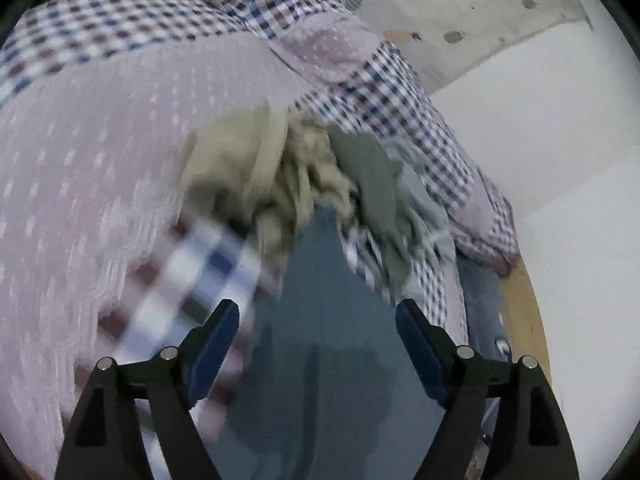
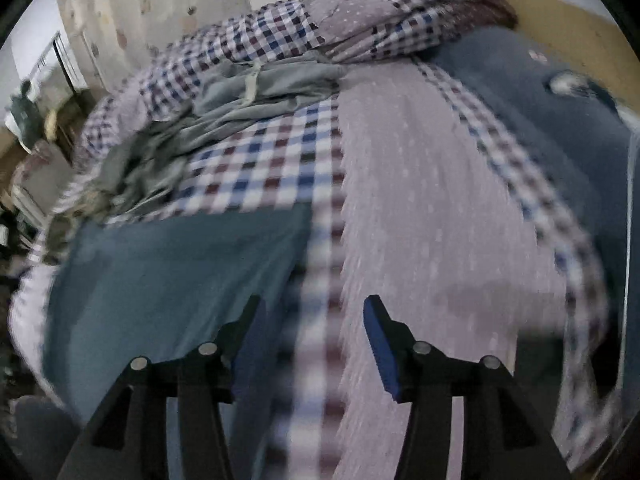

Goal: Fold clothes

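Seen from the left wrist, the left gripper (image 1: 318, 312) has its jaws spread wide with nothing between the blue pads (image 1: 212, 344); no cloth is pinched. To the left of the jaws lies the pink dotted panel of a quilt (image 1: 100, 152), and a blurred checked band (image 1: 188, 280) of the same cover runs up to the left finger. Straight ahead and under the gap between the jaws spreads a flat teal garment (image 1: 324, 320). Beyond its far end sits a heap of crumpled clothes: a beige piece (image 1: 256, 168) to the left, then an olive-grey piece (image 1: 368, 160), then a pale grey-blue piece (image 1: 424, 200). Right of the right finger, a strip of denim (image 1: 480, 300) lies against a wooden edge (image 1: 524, 312), with a white wall (image 1: 560, 140) behind. From the right wrist, the right gripper (image 2: 312, 312) also stands open, jaws parted and empty, though narrower than the left pair. The teal garment (image 2: 180, 264) lies flat to the left of and beneath the left finger; the checked band (image 2: 324, 280) runs between the jaws, and the pink dotted panel (image 2: 440, 220) sits under and beyond the right finger. Farther ahead and left of the jaws, the grey-blue garment (image 2: 272, 84) rests rumpled on the checked cover. At far right lies a dark blue fabric (image 2: 552, 128), possibly a pillow, though blur makes this uncertain.
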Demonstrator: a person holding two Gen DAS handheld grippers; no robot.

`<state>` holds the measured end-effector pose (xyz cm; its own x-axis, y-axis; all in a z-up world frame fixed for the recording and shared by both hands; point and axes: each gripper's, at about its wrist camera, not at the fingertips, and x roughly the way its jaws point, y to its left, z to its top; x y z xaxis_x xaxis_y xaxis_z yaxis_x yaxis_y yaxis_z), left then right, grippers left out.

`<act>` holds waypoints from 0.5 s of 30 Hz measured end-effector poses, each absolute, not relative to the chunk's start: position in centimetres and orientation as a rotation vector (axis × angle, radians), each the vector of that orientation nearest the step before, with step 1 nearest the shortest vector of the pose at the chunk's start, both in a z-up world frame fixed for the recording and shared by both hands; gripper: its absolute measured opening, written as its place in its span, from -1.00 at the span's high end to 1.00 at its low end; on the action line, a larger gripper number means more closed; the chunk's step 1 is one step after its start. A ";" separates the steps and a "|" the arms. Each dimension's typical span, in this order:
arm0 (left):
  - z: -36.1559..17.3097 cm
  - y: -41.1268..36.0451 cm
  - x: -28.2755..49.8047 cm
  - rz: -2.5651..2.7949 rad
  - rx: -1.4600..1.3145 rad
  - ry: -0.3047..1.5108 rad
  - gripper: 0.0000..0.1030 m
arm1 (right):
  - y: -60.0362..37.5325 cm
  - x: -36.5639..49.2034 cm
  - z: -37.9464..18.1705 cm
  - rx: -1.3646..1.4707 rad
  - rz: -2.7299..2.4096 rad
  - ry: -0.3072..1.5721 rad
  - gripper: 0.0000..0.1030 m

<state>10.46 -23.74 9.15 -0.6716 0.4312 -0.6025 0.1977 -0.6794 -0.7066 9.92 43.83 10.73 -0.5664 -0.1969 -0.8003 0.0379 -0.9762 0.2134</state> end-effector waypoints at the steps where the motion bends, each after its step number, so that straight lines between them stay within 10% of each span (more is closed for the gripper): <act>1: 8.8 -23.0 11.9 2.476 -1.215 -1.151 -0.63 | 43.6 11.7 10.2 1.395 -2.633 -0.272 -0.05; 12: 6.4 -19.2 18.1 2.476 -1.299 -0.949 -0.63 | 41.9 21.0 5.9 1.411 -2.462 -0.370 0.04; 15: 5.9 -19.0 18.6 2.466 -1.320 -0.944 -0.63 | 40.7 21.1 4.4 1.486 -2.419 -0.286 0.42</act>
<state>18.59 -18.99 5.92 -0.5859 0.4404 -0.6802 0.1266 -0.7794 -0.6137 21.12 40.70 4.43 -0.4272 -0.3431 -0.8365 0.1387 -0.9391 0.3144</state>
